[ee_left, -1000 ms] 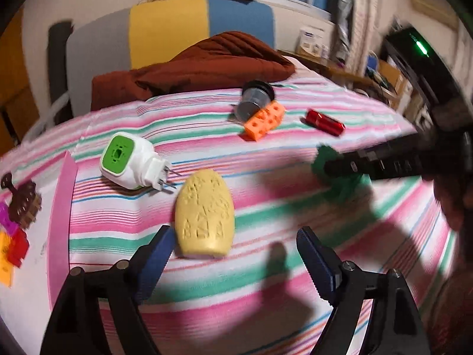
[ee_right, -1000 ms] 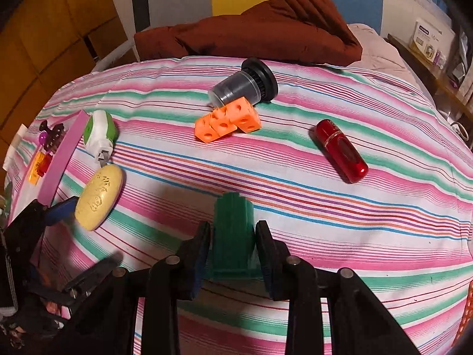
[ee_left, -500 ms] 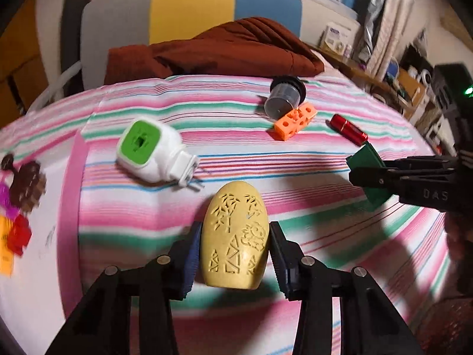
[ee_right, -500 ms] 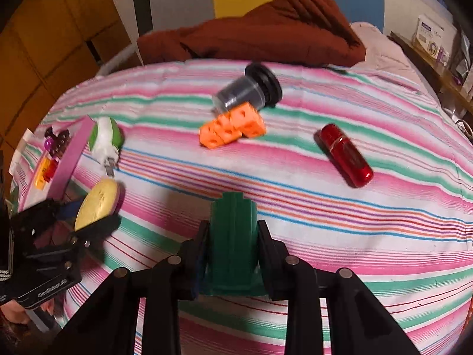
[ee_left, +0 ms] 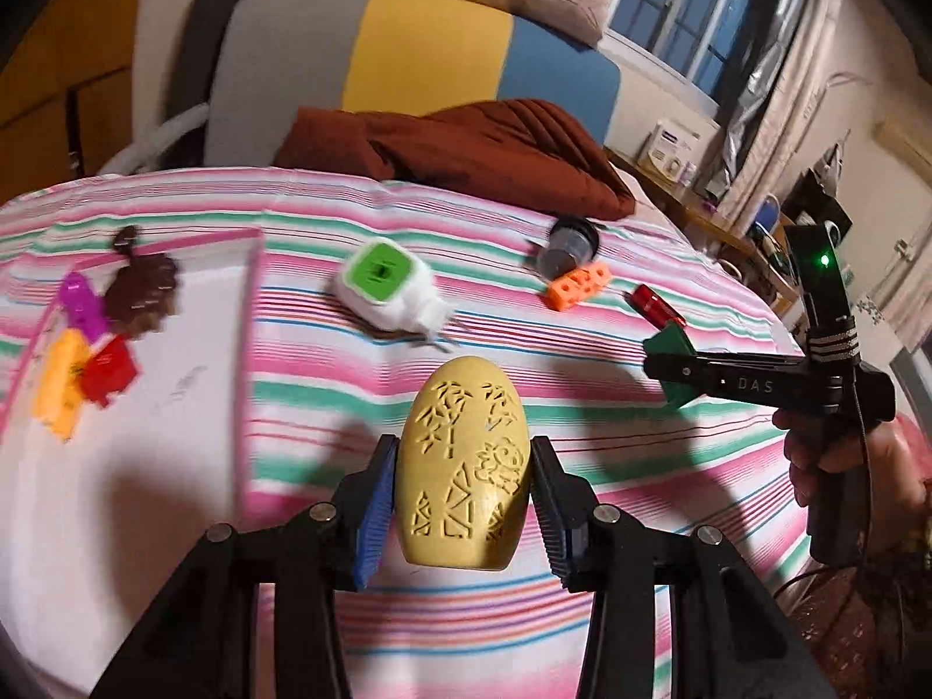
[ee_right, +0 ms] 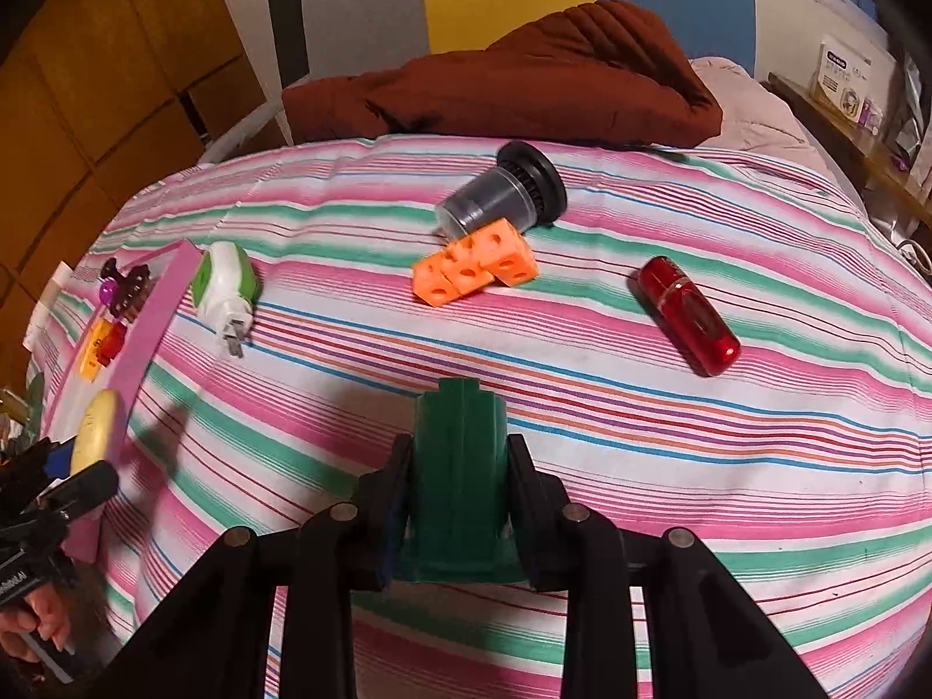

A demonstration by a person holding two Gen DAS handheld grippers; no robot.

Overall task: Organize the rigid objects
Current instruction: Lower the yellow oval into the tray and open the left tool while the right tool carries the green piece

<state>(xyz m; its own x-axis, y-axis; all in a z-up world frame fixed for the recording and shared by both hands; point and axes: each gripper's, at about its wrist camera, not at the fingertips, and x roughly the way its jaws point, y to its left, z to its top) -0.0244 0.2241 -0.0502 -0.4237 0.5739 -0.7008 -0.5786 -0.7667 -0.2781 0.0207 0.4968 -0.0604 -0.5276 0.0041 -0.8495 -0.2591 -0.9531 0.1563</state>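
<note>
Left tool [ee_left: 463, 495] is clamped on the yellow egg-shaped piece [ee_left: 463, 460], held up over the striped bedspread [ee_left: 582, 448]. Right tool [ee_right: 457, 501] is squeezing the green block [ee_right: 457, 466] the same way. Over on the left sits a pink-edged white tray [ee_left: 116, 466], with a brown piece [ee_left: 143, 291], a purple one [ee_left: 81, 309], a yellow one [ee_left: 58, 384] and a red one [ee_left: 108, 373] clustered in its far corner. Loose on the bed: green-and-white plug [ee_right: 224, 285], orange cubes [ee_right: 475, 268], dark cylinder [ee_right: 501, 198], red tube [ee_right: 687, 314].

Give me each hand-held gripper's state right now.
Left hand-held gripper: closed on the yellow carved egg.
Right hand-held gripper: closed on the green block.
</note>
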